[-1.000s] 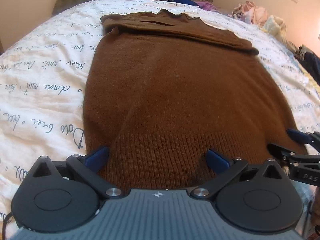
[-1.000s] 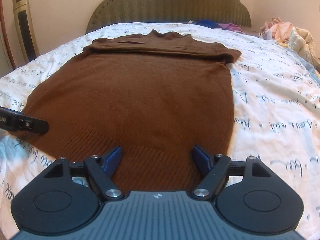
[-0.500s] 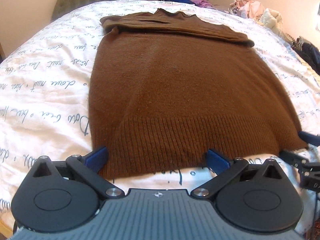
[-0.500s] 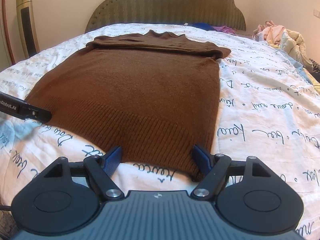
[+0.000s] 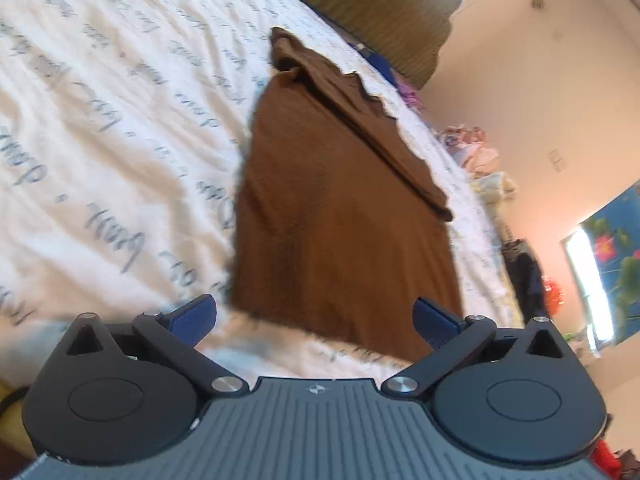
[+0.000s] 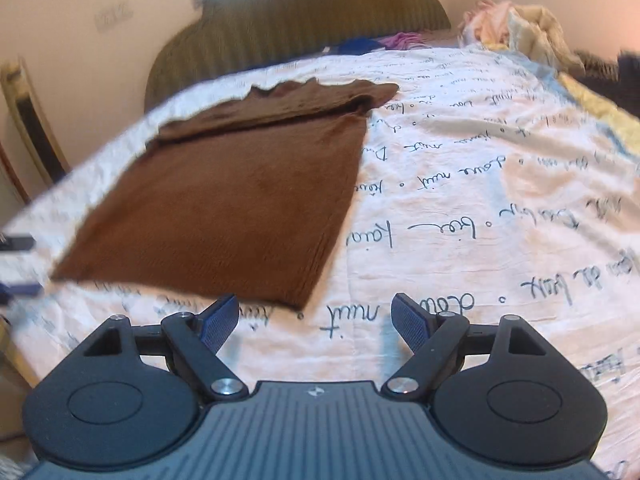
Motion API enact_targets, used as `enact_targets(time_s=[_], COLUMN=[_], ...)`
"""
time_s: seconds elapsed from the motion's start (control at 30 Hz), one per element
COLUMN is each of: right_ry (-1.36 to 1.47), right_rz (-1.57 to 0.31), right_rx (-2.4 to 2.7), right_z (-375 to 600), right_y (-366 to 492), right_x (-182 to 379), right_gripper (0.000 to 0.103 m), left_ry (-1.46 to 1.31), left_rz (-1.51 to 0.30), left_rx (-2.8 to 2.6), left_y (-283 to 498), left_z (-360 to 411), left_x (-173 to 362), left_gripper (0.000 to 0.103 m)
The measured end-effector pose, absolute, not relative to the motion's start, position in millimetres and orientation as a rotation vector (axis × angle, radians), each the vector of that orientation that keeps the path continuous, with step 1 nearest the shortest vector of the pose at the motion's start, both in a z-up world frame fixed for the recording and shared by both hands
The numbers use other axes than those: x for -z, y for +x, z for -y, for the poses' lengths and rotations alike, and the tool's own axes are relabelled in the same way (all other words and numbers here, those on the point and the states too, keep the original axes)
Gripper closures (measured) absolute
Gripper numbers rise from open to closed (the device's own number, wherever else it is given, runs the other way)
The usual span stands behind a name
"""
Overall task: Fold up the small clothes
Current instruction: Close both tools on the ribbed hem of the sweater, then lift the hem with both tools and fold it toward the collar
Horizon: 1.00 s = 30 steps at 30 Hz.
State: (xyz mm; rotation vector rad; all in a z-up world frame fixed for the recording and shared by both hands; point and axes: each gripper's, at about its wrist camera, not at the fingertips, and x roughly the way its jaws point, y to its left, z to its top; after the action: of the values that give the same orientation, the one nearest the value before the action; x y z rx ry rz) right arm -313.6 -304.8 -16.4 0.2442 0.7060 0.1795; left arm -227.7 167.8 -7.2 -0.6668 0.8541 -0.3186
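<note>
A brown knit sweater (image 5: 344,216) lies flat on the white bedspread, its sleeves folded across the top near the headboard; it also shows in the right wrist view (image 6: 236,204). My left gripper (image 5: 316,316) is open and empty, held just short of the sweater's ribbed hem, with the view tilted. My right gripper (image 6: 316,318) is open and empty, above the bedspread just short of the hem's right corner. The tip of the left gripper (image 6: 16,264) shows at the left edge of the right wrist view.
The bedspread (image 6: 480,208) with script lettering covers the bed. A green padded headboard (image 6: 296,28) stands at the far end. A pile of clothes (image 6: 520,28) lies at the far right. A tall heater (image 6: 32,120) stands by the left wall.
Both grippers have pulled back from the sweater's hem and away from it. The left view has tilted sharply; the right view has swung to the right. The sweater stays flat.
</note>
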Motion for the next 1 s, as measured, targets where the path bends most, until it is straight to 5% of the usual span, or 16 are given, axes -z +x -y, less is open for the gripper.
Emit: enact_targets(time_s=[0.3, 0.4, 0.43, 0.5, 0.53, 0.57, 0.63, 1.0], right_ry=[0.496, 0.517, 0.520, 0.495, 0.466, 0.448, 0.428, 0.299], right_rz=[-0.723, -0.737, -0.755, -0.779, -0.783, -0.796, -0.823, -0.685], right_rx=[-0.208, -0.262, -0.271, -0.295, -0.299, -0.300, -0.295, -0.350], right_z=[335, 331, 328, 319, 313, 309, 303, 283], right_y=[-277, -267, -262, -254, -252, -250, -248, -230], right_x=[27, 33, 37, 41, 42, 42, 43, -15], right_gripper=[0.019, 0.020, 0.020, 0.026, 0.036, 0.066, 0.092, 0.097], left_ry=[-0.653, -0.629, -0.622, -0.616, -0.611, -0.612, -0.636, -0.808], left_rz=[-0.913, -0.925, -0.933, -0.954, -0.967, -0.985, -1.009, -0.898], left_rx=[0.273, 0.283, 0.280, 0.253, 0.247, 0.243, 0.239, 0.358], left_y=[-173, -166, -166, -167, -166, -166, -166, -148], left_z=[-153, -149, -149, -150, -151, -152, -158, -172], left_x=[19, 19, 20, 21, 21, 23, 28, 0], left_gripper=[0.000, 0.006, 0.016, 0.039, 0.056, 0.073, 0.089, 0.092])
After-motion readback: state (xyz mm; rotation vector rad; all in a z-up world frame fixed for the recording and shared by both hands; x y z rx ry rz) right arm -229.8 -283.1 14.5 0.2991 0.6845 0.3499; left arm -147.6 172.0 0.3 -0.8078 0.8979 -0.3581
